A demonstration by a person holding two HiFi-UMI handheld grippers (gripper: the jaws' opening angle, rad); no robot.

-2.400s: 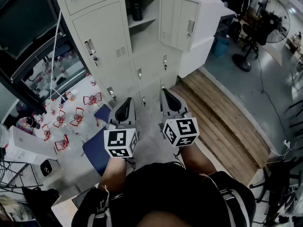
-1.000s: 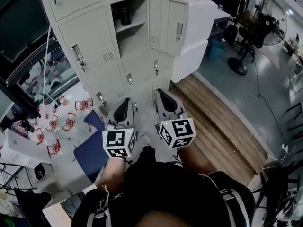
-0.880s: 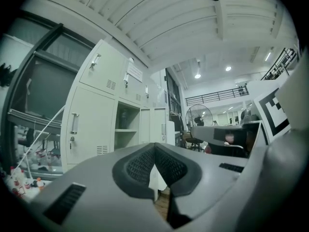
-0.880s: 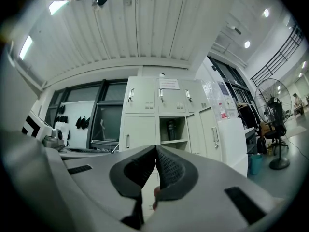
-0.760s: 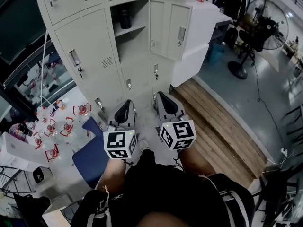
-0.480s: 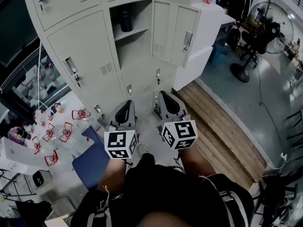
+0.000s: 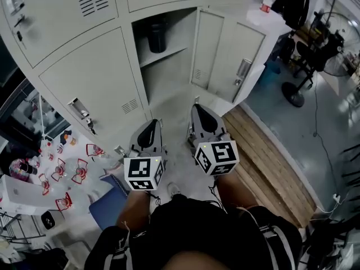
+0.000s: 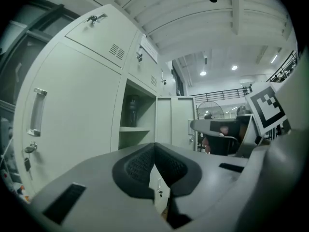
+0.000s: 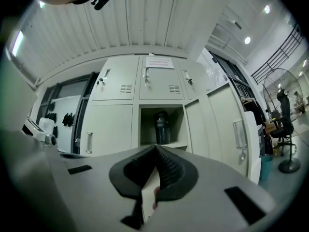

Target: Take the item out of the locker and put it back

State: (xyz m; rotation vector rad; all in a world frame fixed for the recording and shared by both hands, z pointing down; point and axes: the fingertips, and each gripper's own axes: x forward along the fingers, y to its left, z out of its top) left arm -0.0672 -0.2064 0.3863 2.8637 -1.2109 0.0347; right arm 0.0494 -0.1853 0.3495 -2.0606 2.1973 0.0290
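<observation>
**Both grippers closed before the open locker**

The dark cylindrical bottle [image 7: 157,35] stands upright on the shelf [image 7: 171,53] of the open compartment in the pale grey metal locker bank [image 7: 84,77], back from the shelf's front edge; the compartment's door [image 7: 239,61] hangs open at the right; the left gripper [image 7: 152,124] and right gripper [image 7: 197,109] hover side by side below that compartment, well apart from the bottle; each has its jaws pressed together on nothing.

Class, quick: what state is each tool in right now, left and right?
Left tool: closed, holding nothing.
Right tool: closed, holding nothing.
</observation>
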